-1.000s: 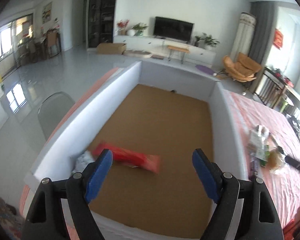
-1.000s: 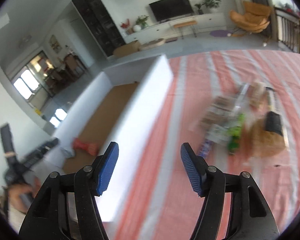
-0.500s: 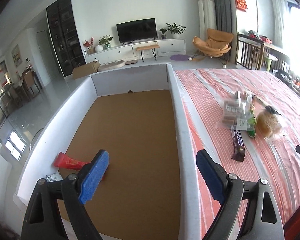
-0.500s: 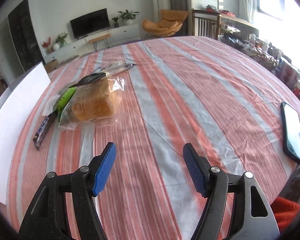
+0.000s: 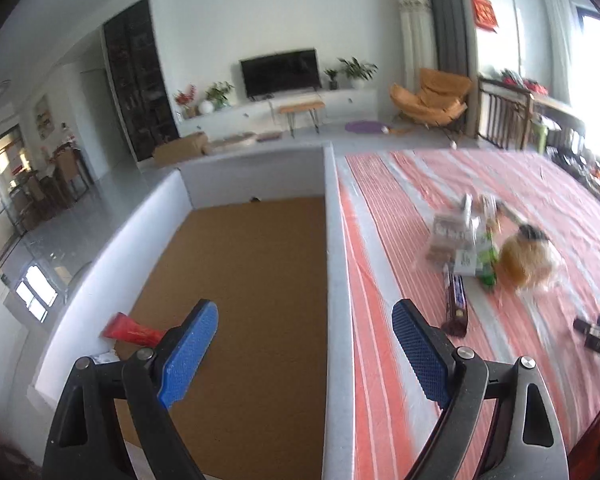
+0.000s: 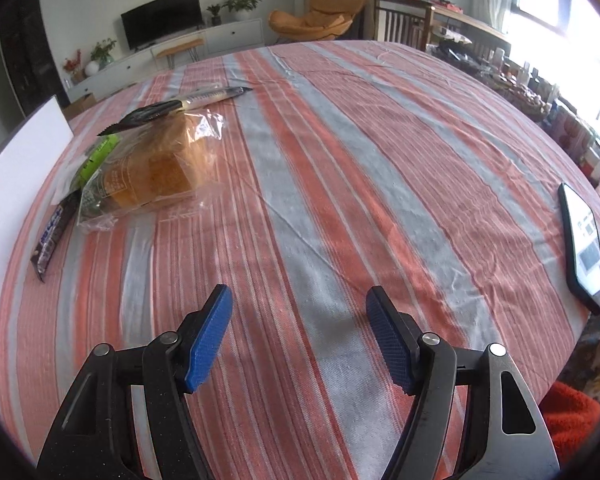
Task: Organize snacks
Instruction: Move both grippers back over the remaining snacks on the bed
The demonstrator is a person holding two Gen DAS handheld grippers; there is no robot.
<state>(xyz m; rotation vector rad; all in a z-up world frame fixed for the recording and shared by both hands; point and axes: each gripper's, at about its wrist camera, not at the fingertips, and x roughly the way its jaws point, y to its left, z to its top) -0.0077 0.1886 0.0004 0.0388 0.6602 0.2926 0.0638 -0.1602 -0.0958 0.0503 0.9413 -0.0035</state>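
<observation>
Both of your hand-held grippers are empty, jaws spread wide.

Your left hand-held gripper (image 5: 304, 350) straddles the white box (image 5: 334, 280) wall; its finger hides part of the red packet (image 5: 130, 330) inside. The right hand-held gripper (image 6: 298, 338) hovers over bare worktop (image 6: 340, 160), well apart from the bagged bread (image 6: 152, 176), whose neighbours blur.

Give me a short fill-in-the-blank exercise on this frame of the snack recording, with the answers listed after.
1. The red packet lies inside the white-walled ____.
2. The bagged bread rests on a cloth striped in red and ____.
3. Both the left tool and the right tool have blue pads and hold ____.
4. Near the table's right edge in the right wrist view lies a ____ with its screen lit.

Missing words: box; grey; nothing; phone
</observation>
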